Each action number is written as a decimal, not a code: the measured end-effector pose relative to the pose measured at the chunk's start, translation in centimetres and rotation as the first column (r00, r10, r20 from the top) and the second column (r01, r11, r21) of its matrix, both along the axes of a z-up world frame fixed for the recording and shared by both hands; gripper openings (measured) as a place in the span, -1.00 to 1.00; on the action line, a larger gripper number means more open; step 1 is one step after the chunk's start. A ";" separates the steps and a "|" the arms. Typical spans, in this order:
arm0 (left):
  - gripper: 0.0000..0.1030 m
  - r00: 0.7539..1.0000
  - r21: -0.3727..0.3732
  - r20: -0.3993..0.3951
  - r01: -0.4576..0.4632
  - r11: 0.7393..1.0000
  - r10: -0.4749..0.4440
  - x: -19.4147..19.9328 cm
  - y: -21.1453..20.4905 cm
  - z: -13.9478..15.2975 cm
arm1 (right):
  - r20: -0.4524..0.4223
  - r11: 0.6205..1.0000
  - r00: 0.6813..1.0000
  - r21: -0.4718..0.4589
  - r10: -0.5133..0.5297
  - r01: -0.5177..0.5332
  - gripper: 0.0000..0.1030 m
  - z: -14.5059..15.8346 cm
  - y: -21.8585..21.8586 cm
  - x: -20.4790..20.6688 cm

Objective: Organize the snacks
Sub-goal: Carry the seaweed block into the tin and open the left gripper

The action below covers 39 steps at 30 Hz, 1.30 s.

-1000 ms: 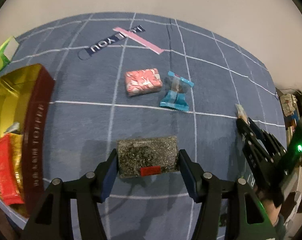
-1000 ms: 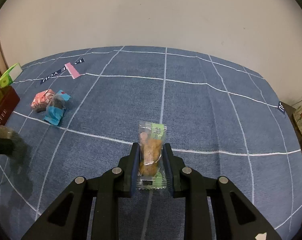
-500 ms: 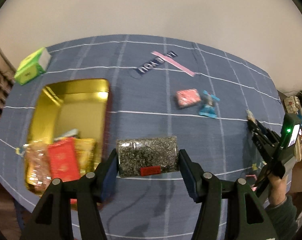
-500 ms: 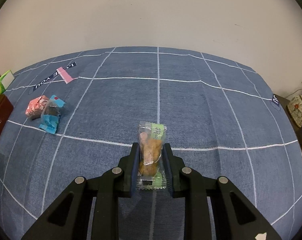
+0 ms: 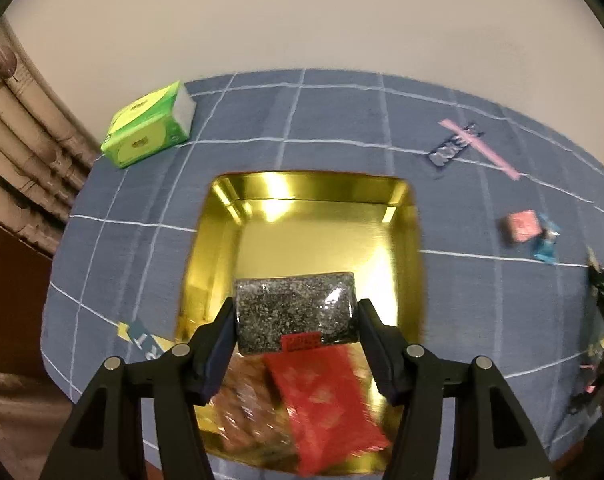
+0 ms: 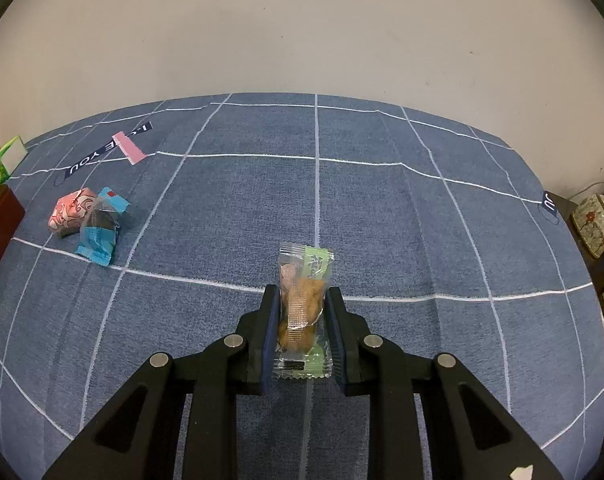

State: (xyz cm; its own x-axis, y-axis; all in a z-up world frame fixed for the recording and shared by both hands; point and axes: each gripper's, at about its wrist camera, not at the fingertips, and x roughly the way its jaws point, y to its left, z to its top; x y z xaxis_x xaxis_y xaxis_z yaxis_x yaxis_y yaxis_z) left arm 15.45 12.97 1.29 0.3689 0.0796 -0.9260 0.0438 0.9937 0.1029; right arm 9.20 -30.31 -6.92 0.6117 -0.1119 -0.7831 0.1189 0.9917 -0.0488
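Your left hand-held gripper (image 5: pixel 296 316) grips the stiff, light dark packet (image 5: pixel 296 312) by its short ends; right hand-held gripper (image 6: pixel 304 320) pinches the crinkly, slippery cracker packet (image 6: pixel 304 300) at twelve o'clock.

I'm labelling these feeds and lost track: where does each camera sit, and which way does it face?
Left wrist: sits on the left hand-held gripper, looking steeply down at the gold tin; its fingers clamp a dark speckled packet.
Right wrist: sits on the right hand-held gripper, facing across the blue cloth toward the wall; its fingers pinch a clear snack packet.
Shared: the pink candy and blue candy.
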 end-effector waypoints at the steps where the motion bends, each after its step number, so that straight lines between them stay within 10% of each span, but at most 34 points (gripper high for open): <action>1: 0.16 1.000 -0.005 -0.003 -0.006 1.000 0.006 0.4 0.7 -0.4 | 0.000 1.000 1.000 -0.003 0.000 0.000 -0.58 0.0 0.0 0.0; 39: 0.17 0.994 0.005 -0.104 0.011 1.000 -0.010 3.7 4.5 -6.4 | -0.004 0.999 1.000 -0.041 0.003 -0.003 -0.57 0.1 0.4 0.0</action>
